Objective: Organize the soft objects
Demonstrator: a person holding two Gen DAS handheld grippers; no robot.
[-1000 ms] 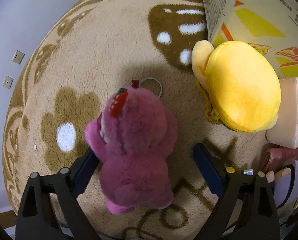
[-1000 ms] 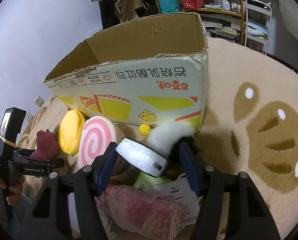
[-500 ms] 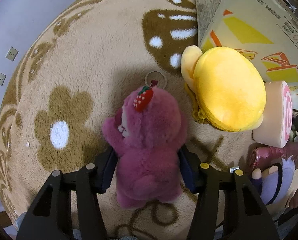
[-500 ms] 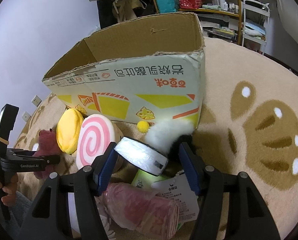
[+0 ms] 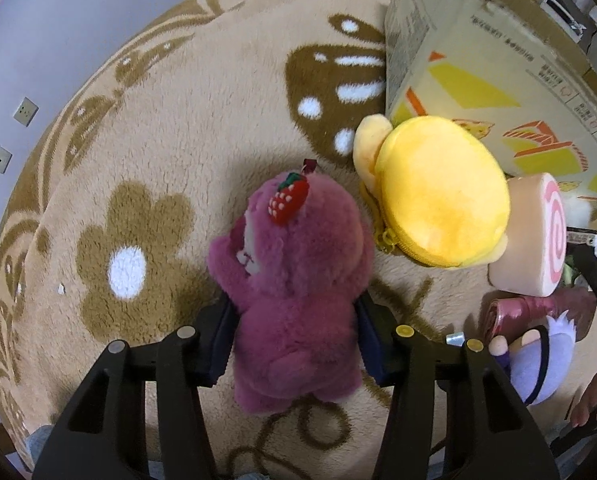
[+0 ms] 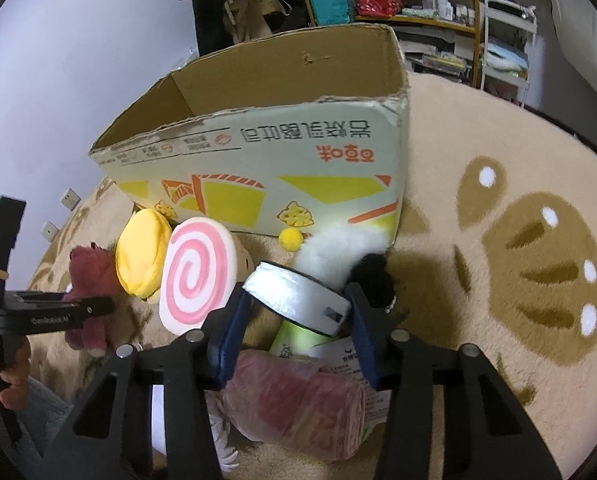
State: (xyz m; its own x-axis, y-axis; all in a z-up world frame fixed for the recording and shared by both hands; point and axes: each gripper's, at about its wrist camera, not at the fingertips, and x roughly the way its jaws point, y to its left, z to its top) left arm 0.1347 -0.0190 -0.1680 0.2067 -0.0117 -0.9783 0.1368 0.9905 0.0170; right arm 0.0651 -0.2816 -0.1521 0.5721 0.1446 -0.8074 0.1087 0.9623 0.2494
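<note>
Left claw (image 5: 294,340) clamped on the purple plush bear (image 5: 294,292): both blue pads press into the bear's flanks at waist level. Bear is seen from behind and above, a red strawberry charm (image 5: 288,203) on its head, feet toward the camera. It sits over the beige rug (image 5: 158,120), which carries brown flower and butterfly patterns; whether it rests on the pile or hangs just clear of it cannot be told.

Just beside the bear, on its right, a yellow round plush pouch (image 5: 438,196) with a zipper leans against the cardboard box (image 6: 258,160). Next to the pouch stands a pink-swirl roll cushion (image 6: 196,276), upright on edge.

Right claw (image 6: 294,332) grasping a white flat round item (image 6: 296,300) (wrapped in shiny material, tilted), held between both blue pads. Directly behind it lie a white fluffy toy (image 6: 338,248) and a black fuzzy piece (image 6: 374,280). A small yellow pom-pom (image 6: 290,238) lies at the foot of the box. Below the claw: a pink wrapped bundle (image 6: 294,404) and a green packet (image 6: 294,340) with a paper tag.

Box open at top, printed side facing the camera, text upside down.
</note>
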